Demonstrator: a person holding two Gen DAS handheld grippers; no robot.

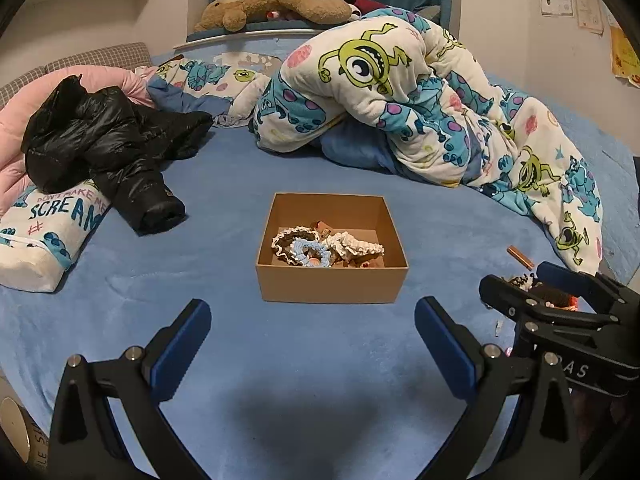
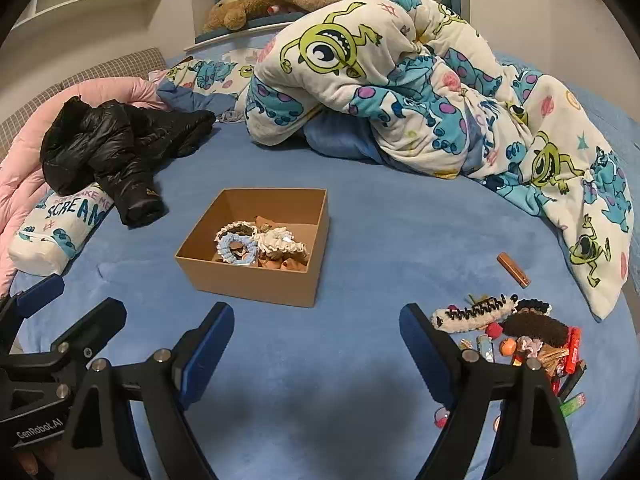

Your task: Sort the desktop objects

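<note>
Blue plush bedding [image 2: 320,360] covers the bed where the sorting is laid out, and both tools hover low over its near edge. Nearest, the left hand-held gripper [image 1: 312,352] stands released with nothing between its blue pads, and the right hand-held gripper [image 2: 316,354] is likewise spread wide and empty. Just beside the right one, on its outer side, lies the unsorted pile of small items [image 2: 532,344]: a fuzzy cream hair clip [image 2: 474,312] with black teeth, a dark furry clip, small bright packets and beads. These look light and soft or slightly springy; the cream clip would probably be best pinched across its narrow middle, since its fleece should grip the pads well, while the small packets may slide. A copper-coloured tube [image 2: 514,270] lies apart, a little farther out. Beyond, mid-bed, sits the open cardboard box [image 2: 256,280], already holding frilly scrunchies [image 2: 260,246]. Farther back lie a black puffer jacket [image 2: 120,148], a cartoon-print blanket [image 2: 400,92] and plush toys [image 2: 276,0].
</note>
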